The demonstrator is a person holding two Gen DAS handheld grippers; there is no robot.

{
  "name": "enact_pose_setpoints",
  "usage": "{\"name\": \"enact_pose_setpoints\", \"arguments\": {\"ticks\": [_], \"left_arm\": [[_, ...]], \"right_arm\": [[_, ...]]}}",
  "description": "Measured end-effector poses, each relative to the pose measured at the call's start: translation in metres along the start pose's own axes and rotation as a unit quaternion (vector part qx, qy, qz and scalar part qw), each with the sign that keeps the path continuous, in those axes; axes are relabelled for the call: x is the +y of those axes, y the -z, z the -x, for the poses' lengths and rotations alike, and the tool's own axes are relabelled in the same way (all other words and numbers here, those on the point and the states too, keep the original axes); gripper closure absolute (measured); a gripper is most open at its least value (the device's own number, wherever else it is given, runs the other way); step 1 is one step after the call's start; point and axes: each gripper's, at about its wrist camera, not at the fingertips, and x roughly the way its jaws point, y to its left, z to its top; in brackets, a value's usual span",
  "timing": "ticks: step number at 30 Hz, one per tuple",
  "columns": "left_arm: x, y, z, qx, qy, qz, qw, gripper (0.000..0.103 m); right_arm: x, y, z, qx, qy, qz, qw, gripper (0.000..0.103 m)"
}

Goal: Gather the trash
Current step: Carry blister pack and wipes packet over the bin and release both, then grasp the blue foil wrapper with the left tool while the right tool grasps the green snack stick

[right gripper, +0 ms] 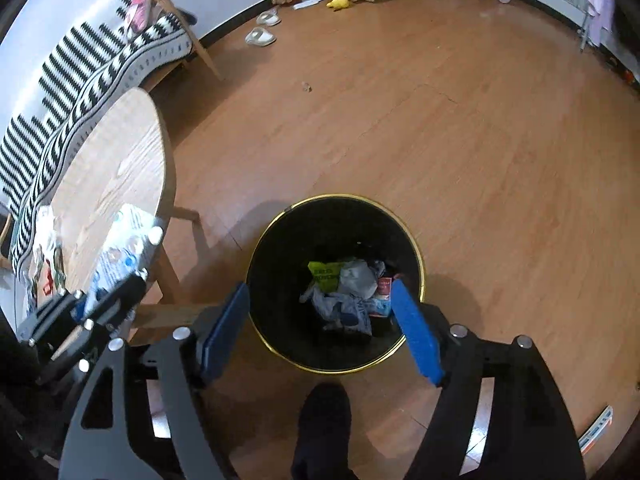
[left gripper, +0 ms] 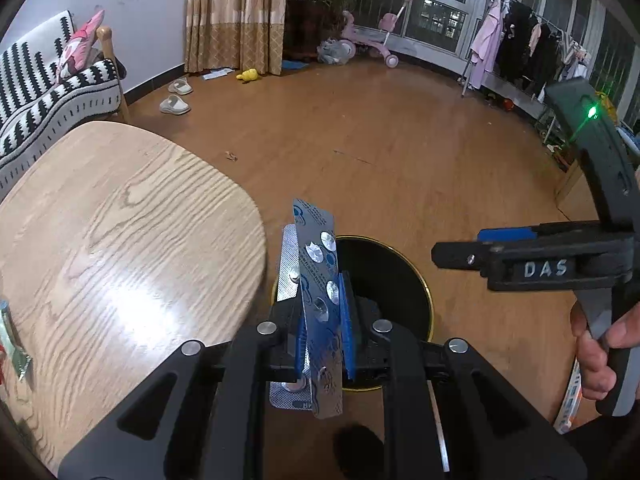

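Note:
My left gripper (left gripper: 324,312) is shut on silver blister packs (left gripper: 316,264), which stand upright between its blue pads over the near-left rim of a black trash bin (left gripper: 424,296) with a gold rim. My right gripper (right gripper: 320,304) is open and empty, held above the bin (right gripper: 276,248), which has crumpled wrappers and paper (right gripper: 348,284) at the bottom. The right gripper (left gripper: 460,254) also shows in the left wrist view, to the right of the bin. The left gripper with the blister packs (right gripper: 120,252) shows at the left of the right wrist view.
A rounded wooden table (left gripper: 120,232) stands left of the bin, with wrappers (left gripper: 12,344) at its near-left edge. A striped sofa (left gripper: 44,92) is behind it. Slippers (left gripper: 174,104), a yellow toy (left gripper: 247,76) and a clothes rack (left gripper: 520,48) are farther off. A packet (right gripper: 598,428) lies on the floor at right.

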Motion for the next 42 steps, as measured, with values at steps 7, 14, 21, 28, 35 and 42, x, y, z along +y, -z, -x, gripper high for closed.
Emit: {"name": "enact_pose_setpoints", "arguments": {"ticks": [7, 14, 21, 28, 35, 42], "left_arm": [[-0.017, -0.005, -0.024, 0.009, 0.042, -0.001, 0.9991, 0.089], [-0.022, -0.009, -0.030, -0.002, 0.044, 0.005, 0.9990, 0.036], [0.007, -0.007, 0.008, -0.023, 0.011, 0.021, 0.9994, 0.015], [0.091, 0.009, 0.084, -0.055, -0.056, 0.074, 0.9942, 0.010], [0.219, 0.065, 0.177, -0.074, -0.185, 0.147, 0.9689, 0.010], [0.345, 0.150, 0.249, -0.064, -0.297, 0.232, 0.9242, 0.010]], "right_arm": [[-0.025, -0.001, 0.022, -0.034, 0.006, -0.043, 0.998, 0.025], [-0.037, -0.001, 0.031, -0.052, 0.010, -0.061, 0.997, 0.023], [0.002, -0.007, 0.032, -0.062, 0.012, -0.016, 0.998, 0.020], [0.102, -0.008, 0.028, -0.069, -0.021, 0.063, 0.995, 0.019], [0.254, 0.001, 0.013, -0.059, -0.079, 0.166, 0.981, 0.019], [0.372, 0.029, 0.000, -0.052, -0.114, 0.250, 0.960, 0.019]]}}
